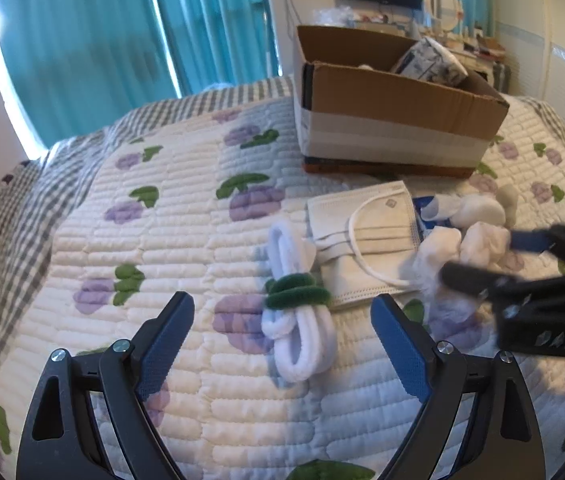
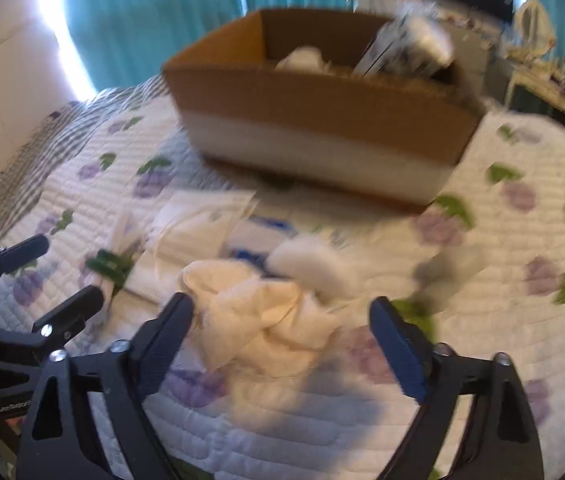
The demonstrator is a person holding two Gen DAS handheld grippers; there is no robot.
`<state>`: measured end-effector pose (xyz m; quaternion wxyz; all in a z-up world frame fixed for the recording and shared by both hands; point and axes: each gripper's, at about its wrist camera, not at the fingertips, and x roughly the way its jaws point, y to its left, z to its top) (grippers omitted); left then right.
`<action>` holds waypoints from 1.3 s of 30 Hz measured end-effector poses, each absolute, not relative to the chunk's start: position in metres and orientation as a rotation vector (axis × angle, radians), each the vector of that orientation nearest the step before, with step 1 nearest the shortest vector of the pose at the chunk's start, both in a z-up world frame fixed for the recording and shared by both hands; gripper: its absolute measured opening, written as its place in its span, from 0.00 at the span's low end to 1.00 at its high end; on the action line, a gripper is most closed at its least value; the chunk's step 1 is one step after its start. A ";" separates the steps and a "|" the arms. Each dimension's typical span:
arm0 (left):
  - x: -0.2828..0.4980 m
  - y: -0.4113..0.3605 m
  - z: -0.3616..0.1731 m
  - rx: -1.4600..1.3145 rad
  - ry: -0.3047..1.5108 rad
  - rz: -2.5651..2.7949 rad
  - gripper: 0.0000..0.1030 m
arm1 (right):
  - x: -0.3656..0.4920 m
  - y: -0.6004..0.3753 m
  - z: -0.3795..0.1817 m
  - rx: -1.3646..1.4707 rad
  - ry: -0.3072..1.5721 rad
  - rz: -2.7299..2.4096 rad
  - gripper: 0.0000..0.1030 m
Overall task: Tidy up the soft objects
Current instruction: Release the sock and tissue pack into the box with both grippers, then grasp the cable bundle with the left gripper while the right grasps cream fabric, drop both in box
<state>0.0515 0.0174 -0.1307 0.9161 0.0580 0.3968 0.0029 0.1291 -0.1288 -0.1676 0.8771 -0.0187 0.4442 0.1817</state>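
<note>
A white cord bundle (image 1: 298, 320) tied with a green strap lies on the quilt between the open fingers of my left gripper (image 1: 282, 316). Beside it lies a grey face mask pack (image 1: 366, 236), then white socks (image 1: 478, 236). My right gripper (image 2: 282, 316) is open over a crumpled cream cloth (image 2: 266, 316), with a white sock (image 2: 314, 264) just beyond; this view is blurred. The right gripper also shows in the left wrist view (image 1: 490, 256), open by the socks. The left gripper shows at the left of the right wrist view (image 2: 62, 268).
An open cardboard box (image 1: 394, 120) stands on the bed behind the items, holding a patterned packet (image 1: 430, 60) and something white. The flowered quilt (image 1: 162, 240) covers the bed. Teal curtains hang behind; a dresser with a mirror stands at the back right.
</note>
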 end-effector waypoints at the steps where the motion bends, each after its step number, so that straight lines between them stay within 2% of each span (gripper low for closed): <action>1: 0.054 0.019 -0.134 0.106 0.830 -0.011 0.87 | 0.129 -0.126 -0.174 -0.040 0.940 0.403 0.64; 4: 0.056 0.022 -0.143 0.067 0.869 -0.028 0.86 | 0.124 -0.122 -0.186 -0.043 0.948 0.439 0.42; 6: 0.056 0.023 -0.147 0.064 0.880 -0.029 0.86 | 0.118 -0.124 -0.181 -0.041 0.924 0.448 0.31; 9: 0.057 0.025 -0.148 0.030 0.887 -0.048 0.83 | 0.109 -0.126 -0.172 -0.065 0.892 0.445 0.26; 13: 0.059 0.023 -0.153 0.025 0.910 -0.084 0.46 | 0.099 -0.135 -0.167 -0.089 0.889 0.428 0.22; 15: 0.062 0.020 -0.158 0.048 0.928 -0.069 0.35 | 0.096 -0.140 -0.164 -0.101 0.889 0.411 0.21; 17: 0.061 0.020 -0.157 0.048 0.925 -0.068 0.31 | 0.093 -0.144 -0.160 -0.114 0.885 0.402 0.20; 21: 0.052 0.022 -0.147 0.019 0.907 -0.090 0.14 | 0.084 -0.154 -0.151 -0.105 0.882 0.404 0.20; 32: 0.009 0.007 -0.117 0.028 0.861 -0.062 0.11 | 0.052 -0.166 -0.124 -0.098 0.835 0.392 0.20; 39: -0.021 -0.006 -0.072 0.032 0.766 -0.063 0.11 | 0.026 -0.169 -0.094 -0.089 0.767 0.401 0.20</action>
